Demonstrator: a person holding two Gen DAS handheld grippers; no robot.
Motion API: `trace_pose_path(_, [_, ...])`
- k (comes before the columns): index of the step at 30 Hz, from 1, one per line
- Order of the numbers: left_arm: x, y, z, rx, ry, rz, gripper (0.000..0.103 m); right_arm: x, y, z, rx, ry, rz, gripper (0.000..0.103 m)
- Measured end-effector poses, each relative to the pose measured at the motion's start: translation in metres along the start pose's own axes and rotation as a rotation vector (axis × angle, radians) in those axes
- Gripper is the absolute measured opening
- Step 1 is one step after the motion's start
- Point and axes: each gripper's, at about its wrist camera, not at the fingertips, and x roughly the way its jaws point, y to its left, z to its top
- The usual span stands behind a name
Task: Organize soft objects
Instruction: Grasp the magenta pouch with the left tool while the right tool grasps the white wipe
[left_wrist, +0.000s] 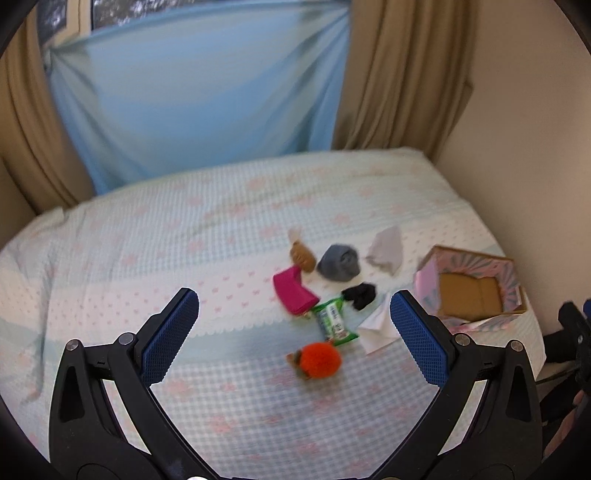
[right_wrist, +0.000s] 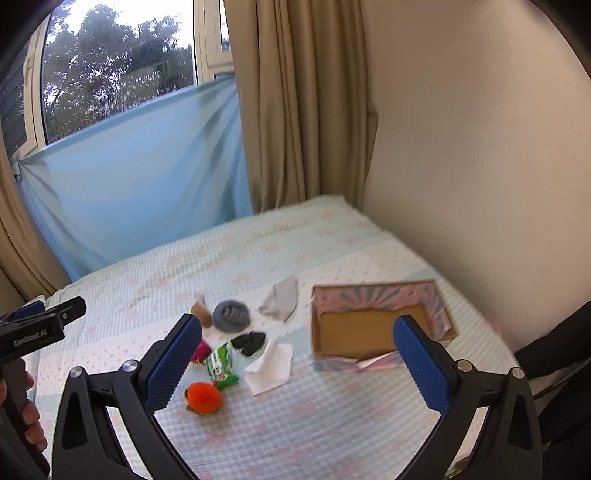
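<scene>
Soft objects lie clustered at the centre of the bed (left_wrist: 147, 240): an orange pompom (left_wrist: 320, 360), a green packet (left_wrist: 333, 322), a magenta pouch (left_wrist: 293, 295), a grey rolled sock (left_wrist: 339, 261), a black sock (left_wrist: 360, 294), a brown toy (left_wrist: 303, 255), a pale grey cloth (left_wrist: 386, 248) and a white folded cloth (left_wrist: 376, 326). At centre right sits a pink-sided cardboard box (left_wrist: 476, 288), open and holding none of them. Left tool (left_wrist: 293, 338) and right tool (right_wrist: 297, 365) both hover above the bedsheet in the lower frame, fingers spread wide apart, gripping nothing. Blue fabric (right_wrist: 140, 177) covers the window at upper left.
</scene>
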Motion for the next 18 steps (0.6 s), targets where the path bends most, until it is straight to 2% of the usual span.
trace_pose_path(9, [0.135, 0.026, -0.009, -0.081, 0.177, -0.008, 0.102, 0.107, 0.022, -0.038, 0.078, 0.127, 0.009, 0.103])
trace_pose_path(18, [0.259, 0.022, -0.022, -0.087, 0.317, -0.034, 0.102, 0.222, 0.033, -0.088, 0.199, 0.27, -0.03, 0.103])
